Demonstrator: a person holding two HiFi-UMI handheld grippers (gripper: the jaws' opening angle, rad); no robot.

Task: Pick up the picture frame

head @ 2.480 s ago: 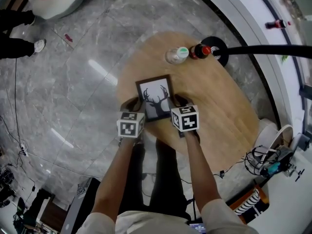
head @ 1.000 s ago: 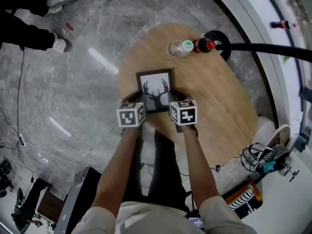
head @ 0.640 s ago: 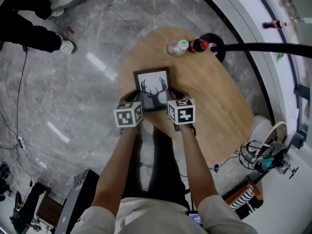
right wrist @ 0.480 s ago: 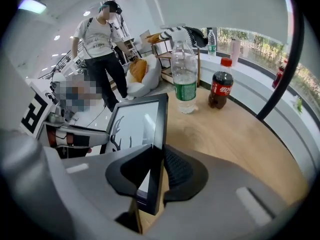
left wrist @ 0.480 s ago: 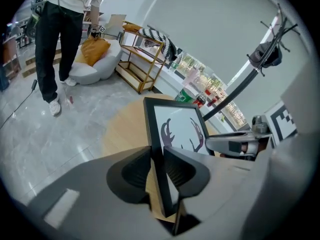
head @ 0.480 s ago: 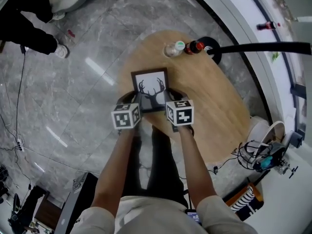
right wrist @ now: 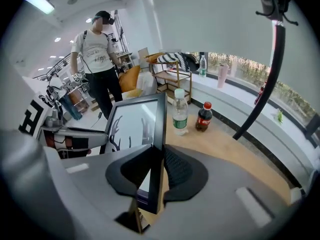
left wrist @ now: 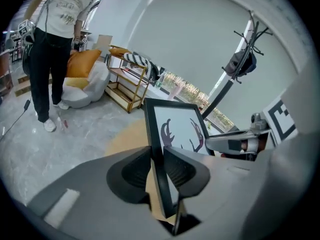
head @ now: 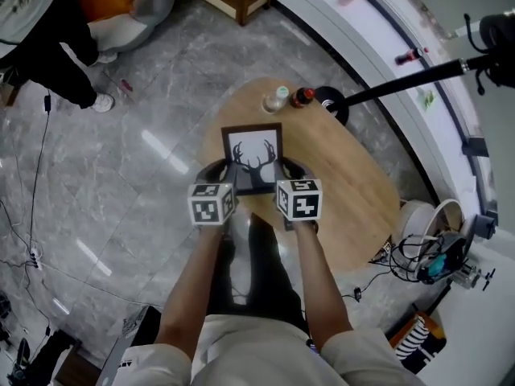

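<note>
The picture frame (head: 254, 153), dark-edged with a black antler print on white, hangs in the air above the oval wooden table (head: 354, 183). My left gripper (head: 221, 171) is shut on its left edge and my right gripper (head: 287, 170) is shut on its right edge. In the left gripper view the frame's edge (left wrist: 156, 154) stands pinched between the two dark pads. In the right gripper view the frame's side rail (right wrist: 158, 149) is clamped the same way, with the print (right wrist: 132, 126) facing left.
A clear water bottle (head: 276, 99) and a cola bottle (head: 302, 97) stand at the table's far end beside a black stand base (head: 330, 101) with a pole. A person (right wrist: 97, 54) stands on the grey marble floor. A wooden shelf (left wrist: 127, 81) and cushions lie beyond.
Both grippers have risen together with the frame, lifting it off the table. The frame has kept its place between them, and the table now looks smaller and farther below.
</note>
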